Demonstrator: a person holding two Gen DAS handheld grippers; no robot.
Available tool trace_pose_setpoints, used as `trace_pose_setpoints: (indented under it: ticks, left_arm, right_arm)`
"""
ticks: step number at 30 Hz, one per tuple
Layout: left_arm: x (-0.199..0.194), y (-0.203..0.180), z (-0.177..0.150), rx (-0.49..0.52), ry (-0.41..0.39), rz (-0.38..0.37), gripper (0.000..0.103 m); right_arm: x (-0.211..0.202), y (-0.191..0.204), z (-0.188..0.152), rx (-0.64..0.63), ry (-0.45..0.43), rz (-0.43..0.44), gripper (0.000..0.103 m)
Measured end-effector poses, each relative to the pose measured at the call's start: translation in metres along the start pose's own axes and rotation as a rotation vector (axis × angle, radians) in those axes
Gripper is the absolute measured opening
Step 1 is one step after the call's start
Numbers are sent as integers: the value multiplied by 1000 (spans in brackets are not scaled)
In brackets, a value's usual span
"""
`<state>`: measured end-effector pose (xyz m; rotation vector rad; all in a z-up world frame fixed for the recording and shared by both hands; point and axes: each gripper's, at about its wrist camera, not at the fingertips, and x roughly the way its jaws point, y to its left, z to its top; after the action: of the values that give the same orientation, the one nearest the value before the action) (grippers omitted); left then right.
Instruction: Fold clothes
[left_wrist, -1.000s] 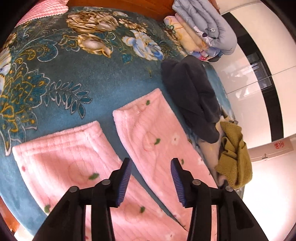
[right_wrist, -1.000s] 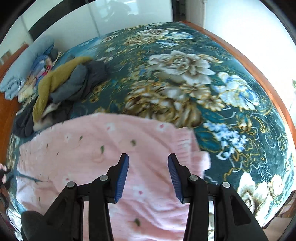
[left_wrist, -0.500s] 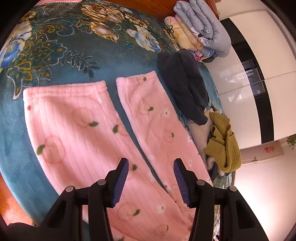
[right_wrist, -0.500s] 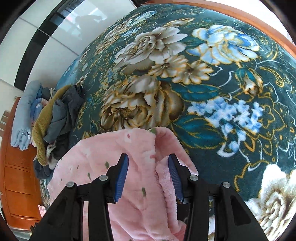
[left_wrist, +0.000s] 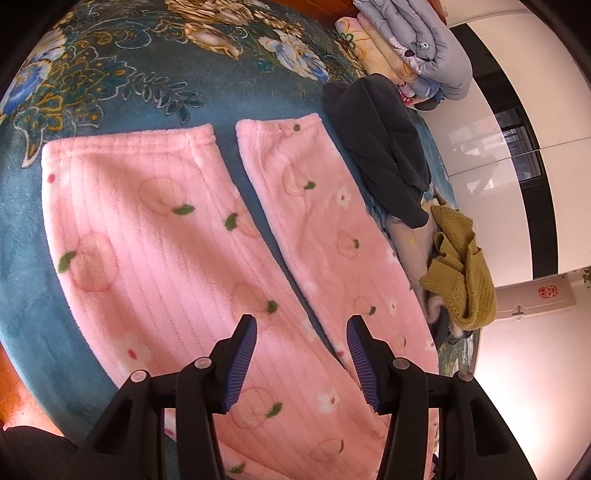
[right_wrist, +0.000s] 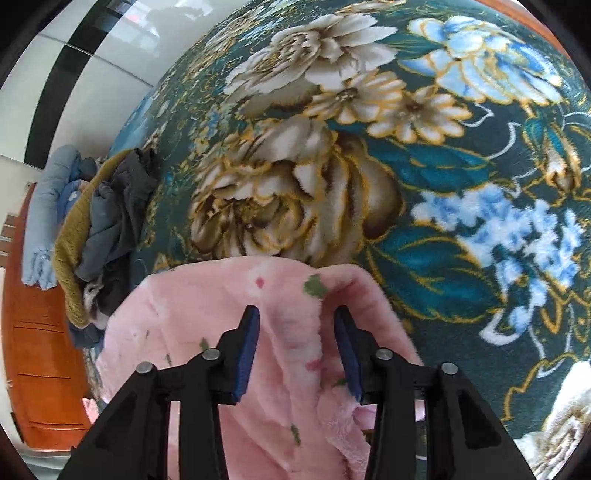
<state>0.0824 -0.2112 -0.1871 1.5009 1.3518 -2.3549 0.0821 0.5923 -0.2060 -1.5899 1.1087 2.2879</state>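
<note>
On the bed (left_wrist: 110, 92), pink fleece trousers (left_wrist: 177, 236) lie flat: soft, light, floppy; best taken at hem or waistband. Right tongs (right_wrist: 295, 343) have been closing around a raised fold; left tongs (left_wrist: 301, 354) hover half-open, empty.

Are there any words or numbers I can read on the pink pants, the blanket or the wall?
No words or numbers can be read anywhere.
Pink pajama pants: only peaches, leaves and little flowers, no letters.
Floral blanket: only flowers, no writing.
Red decoration on the wall: too small and blurred to tell whether it bears writing.
Grey folded quilt: a small cartoon face, no text.
</note>
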Motion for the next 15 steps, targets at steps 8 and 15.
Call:
trace_pose_setpoints:
  ticks: [8,15]
  left_arm:
    - [7,2,-1,-8,5,3,55]
    - [8,12,-2,-43,8,2,55]
  right_arm:
    - [-69,40,56,5,-326,58,7]
    - [-12,54,63,-56,-142,-98,10]
